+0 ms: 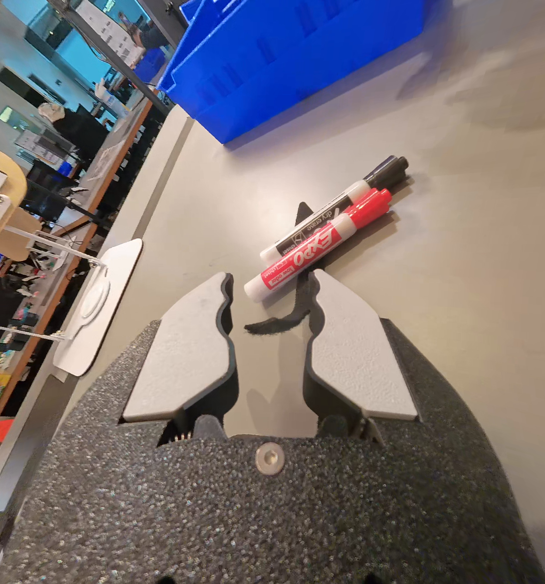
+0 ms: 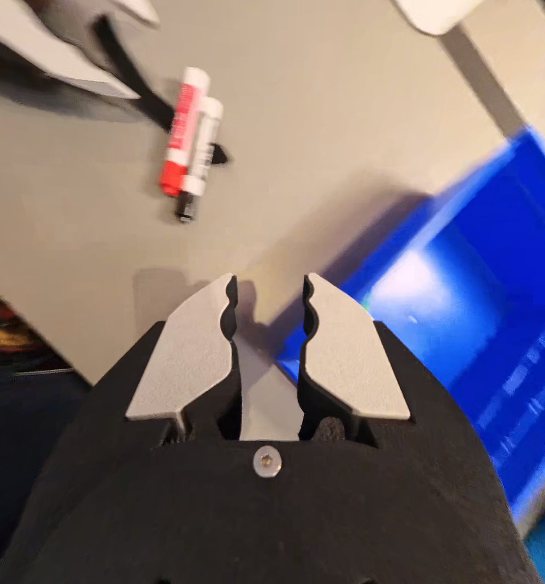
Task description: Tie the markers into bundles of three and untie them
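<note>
- From my left wrist view I get the sharper picture: a red marker (image 1: 315,246) and a black marker (image 1: 334,208) lie side by side on the beige table (image 1: 454,284), right of centre in the frame, across a black strap (image 1: 299,303).
- My left gripper (image 1: 272,278) stands spread; the strap's loose end lies on the table between its fingers, close against the right one, and I cannot tell whether that finger touches it. Neither pad presses on it.
- This view alone shows a white plate (image 1: 97,303) at the left edge of the table and the room beyond, upper left.
- From my right wrist view everything is blurred. The same pair of markers, red (image 2: 182,126) and black (image 2: 201,151), sits in the upper left of the frame, with the left gripper beside them at the corner.
- My right gripper (image 2: 269,278) is spread, with only table seen between its fingers, well apart from the markers.
- This view alone looks into the blue bin (image 2: 454,316), lower right; the left view shows only its outer wall (image 1: 296,63), at the top.
- My count: two markers, one strap, one bin, two grippers.
</note>
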A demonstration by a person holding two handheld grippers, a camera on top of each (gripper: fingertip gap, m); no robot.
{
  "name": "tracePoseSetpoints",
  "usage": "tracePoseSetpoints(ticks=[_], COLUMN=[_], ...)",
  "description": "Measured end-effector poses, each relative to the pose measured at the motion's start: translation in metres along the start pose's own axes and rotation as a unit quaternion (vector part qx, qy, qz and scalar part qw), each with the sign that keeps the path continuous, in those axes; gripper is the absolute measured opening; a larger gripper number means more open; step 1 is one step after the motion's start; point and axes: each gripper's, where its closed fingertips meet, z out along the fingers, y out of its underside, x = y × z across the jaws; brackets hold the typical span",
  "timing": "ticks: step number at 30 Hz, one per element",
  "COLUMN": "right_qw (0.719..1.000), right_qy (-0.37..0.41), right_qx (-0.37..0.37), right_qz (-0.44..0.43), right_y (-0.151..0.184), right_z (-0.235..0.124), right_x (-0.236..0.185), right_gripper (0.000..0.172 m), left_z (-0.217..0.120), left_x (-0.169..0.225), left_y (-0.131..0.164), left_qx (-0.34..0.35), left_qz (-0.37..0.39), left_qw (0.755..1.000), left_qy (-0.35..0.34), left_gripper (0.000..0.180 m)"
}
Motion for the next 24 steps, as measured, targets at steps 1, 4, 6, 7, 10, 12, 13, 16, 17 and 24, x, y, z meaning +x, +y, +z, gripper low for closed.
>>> tracePoseSetpoints(ticks=[1, 4, 6, 7, 10, 12, 13, 16, 17, 24], right_qw=[0.999, 0.994, 0.992, 0.991, 0.99, 0.991, 0.99, 0.99, 0.992, 0.999], right_qy=[-0.032, -0.098, -0.105, -0.111, -0.122, -0.112, -0.122, -0.122, -0.107, -0.005], right_qx=[-0.002, -0.029, -0.056, -0.061, -0.06, -0.071, -0.07, -0.066, -0.062, 0.034], right_qz=[-0.018, -0.048, -0.044, -0.039, -0.024, -0.024, -0.025, -0.028, -0.031, -0.001], right_y=[-0.006, -0.009, -0.004, -0.003, -0.006, -0.004, -0.004, -0.006, -0.007, -0.04], right_z=[0.01, 0.051, 0.079, 0.089, 0.11, 0.122, 0.125, 0.125, 0.123, 0.043], right_x=[-0.023, -0.069, -0.075, -0.076, -0.077, -0.073, -0.075, -0.074, -0.069, -0.012], right_gripper=[0.04, 0.042, 0.048, 0.05, 0.051, 0.048, 0.04, 0.021, 0.02, 0.017], left_z=[0.001, 0.005, 0.007, 0.007, 0.007, 0.007, 0.007, 0.007, 0.007, 0.007], left_x=[0.002, 0.008, 0.009, 0.008, 0.008, 0.009, 0.009, 0.01, 0.01, 0.011], left_y=[0.002, 0.016, 0.022, 0.021, 0.022, 0.022, 0.022, 0.021, 0.021, 0.021], left_qx=[-0.008, -0.048, -0.06, -0.057, -0.061, -0.062, -0.062, -0.061, -0.061, -0.062], left_qz=[0.001, 0.015, 0.022, 0.019, 0.017, 0.022, 0.024, 0.029, 0.03, 0.031], left_qw=[1.0, 0.999, 0.998, 0.998, 0.998, 0.998, 0.998, 0.998, 0.998, 0.998], left_qy=[0.005, 0.019, 0.015, 0.015, 0.017, 0.016, 0.015, 0.015, 0.015, 0.015], left_gripper=[0.047, 0.048, 0.045, 0.045, 0.045, 0.045, 0.044, 0.044, 0.043, 0.042])
